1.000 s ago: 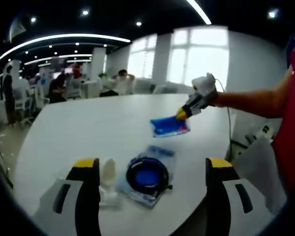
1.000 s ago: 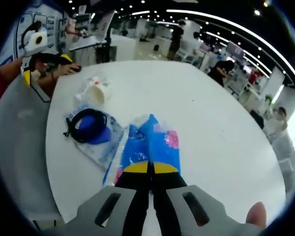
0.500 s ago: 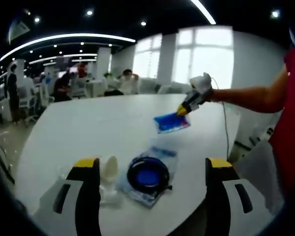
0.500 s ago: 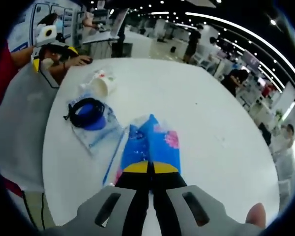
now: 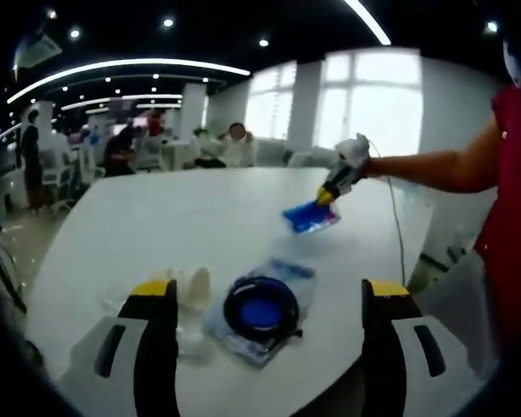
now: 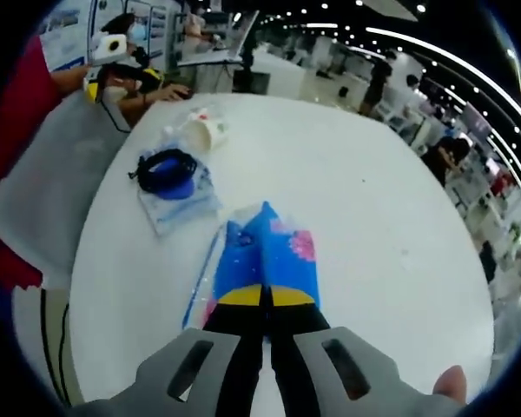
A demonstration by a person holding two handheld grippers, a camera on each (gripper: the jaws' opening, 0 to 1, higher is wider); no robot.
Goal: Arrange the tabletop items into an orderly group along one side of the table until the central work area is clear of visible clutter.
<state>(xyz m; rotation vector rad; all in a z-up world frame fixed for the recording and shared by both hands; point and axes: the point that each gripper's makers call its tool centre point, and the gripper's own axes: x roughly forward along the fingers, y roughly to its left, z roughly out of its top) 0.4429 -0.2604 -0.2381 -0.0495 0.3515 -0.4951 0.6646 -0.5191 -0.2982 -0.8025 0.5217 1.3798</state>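
My right gripper [image 6: 262, 295] is shut on a blue printed packet [image 6: 269, 256], holding it up above the white round table [image 6: 356, 217]. From the left gripper view the same packet [image 5: 311, 216] hangs in the air under the right gripper [image 5: 326, 196] at mid right. A coiled black cable on a blue disc inside a clear bag [image 5: 260, 308] lies near the table edge, between the jaws of my open left gripper [image 5: 265, 295]. Beside it lies a wrapped white cup [image 5: 191, 295]. The bagged cable [image 6: 169, 174] and cup [image 6: 207, 130] lie far left in the right gripper view.
The table edge [image 5: 243, 391] runs just in front of my left gripper. A grey chair back [image 6: 78, 165] stands by the table next to a person in red [image 6: 17, 148]. Desks, chairs and seated people [image 5: 122, 152] fill the room behind.
The right gripper has lifted the blue packet higher off the table and carried it farther from the bagged cable. The left gripper stays open over the cable and cup.
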